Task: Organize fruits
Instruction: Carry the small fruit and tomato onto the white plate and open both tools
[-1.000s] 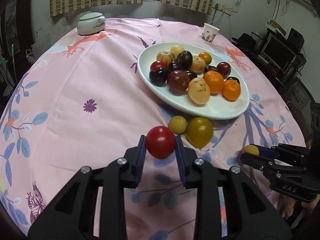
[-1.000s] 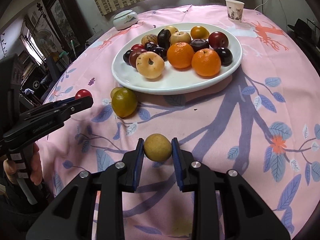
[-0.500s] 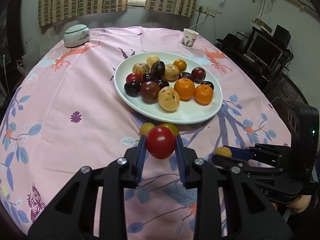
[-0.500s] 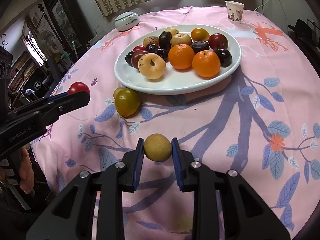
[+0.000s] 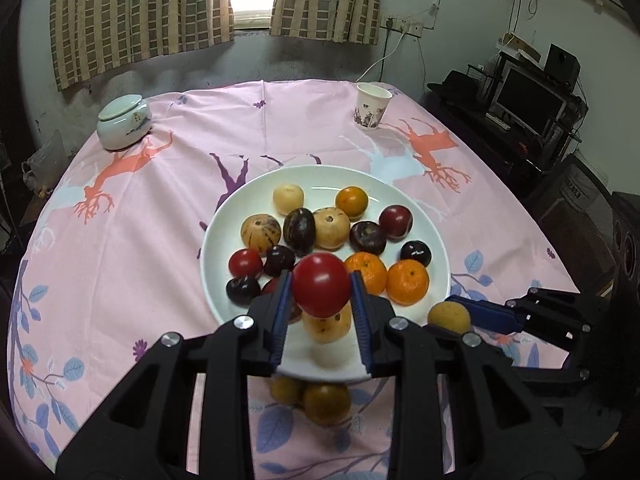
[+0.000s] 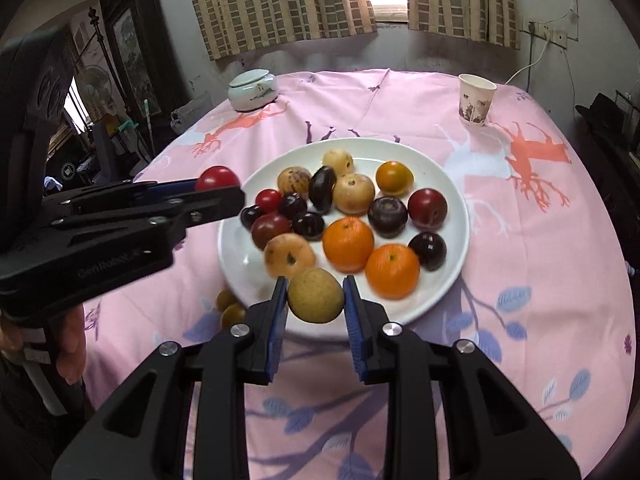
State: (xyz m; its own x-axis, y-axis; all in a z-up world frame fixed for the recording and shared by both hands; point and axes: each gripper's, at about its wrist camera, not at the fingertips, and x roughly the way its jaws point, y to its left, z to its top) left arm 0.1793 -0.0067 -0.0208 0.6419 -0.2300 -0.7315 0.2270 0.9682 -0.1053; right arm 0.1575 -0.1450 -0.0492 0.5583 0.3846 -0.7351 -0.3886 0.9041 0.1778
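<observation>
Fruit-laden white oval plate point(image 5: 434, 240) on the pink printed tablecloth point(image 5: 160, 240), our landmark. We see the left gripper point(image 5: 322, 285) raised over the plate's near-left rim, its blue-padded fingers point(image 5: 280, 312) clamped on a glossy round red fruit point(image 5: 321, 284). We see the right gripper point(image 6: 315, 295) above the plate's near rim, fingers point(image 6: 354, 320) pinching a small matte yellow-brown round fruit point(image 6: 315, 295). On the plate lie two oranges point(image 6: 370, 254), dark plums and tan speckled fruits. Two olive-yellow fruits point(image 5: 316, 398) rest on the cloth just outside the near rim. Beyond the plate stand a patterned paper cup point(image 6: 476, 99) and a pale lidded ceramic jar point(image 6: 253, 90).
</observation>
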